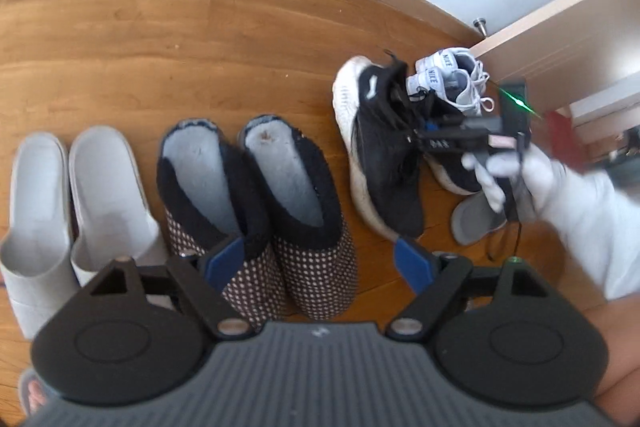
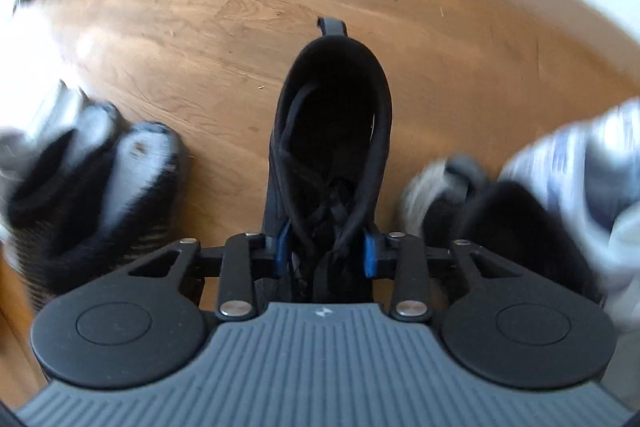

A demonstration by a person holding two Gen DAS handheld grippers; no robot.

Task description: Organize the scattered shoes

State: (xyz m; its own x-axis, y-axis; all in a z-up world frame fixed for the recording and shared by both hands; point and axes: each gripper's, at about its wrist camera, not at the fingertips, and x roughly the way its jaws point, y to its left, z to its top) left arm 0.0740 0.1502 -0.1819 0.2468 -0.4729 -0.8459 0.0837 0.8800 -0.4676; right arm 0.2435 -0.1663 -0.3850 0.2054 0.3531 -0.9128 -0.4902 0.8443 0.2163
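Left gripper is hanging wide open and empty in its own view, blue fingertips spread above the dotted slippers, which are sitting side by side on the wooden floor next to the white slides toward the floor's left edge. Further right I am seeing the black sneaker lying against the white sneakers, with the gloved hand bringing the right gripper down onto it. Turning to the right wrist view, the right gripper is closing its pads on the black sneaker at the laced throat, collar pointing toward the skirting board. I am judging this shoe light but floppy: the knit upper is caving under the pinch, so a bite across tongue and laces, close to the stiffer sole, should carry it best; loose laces could snag.
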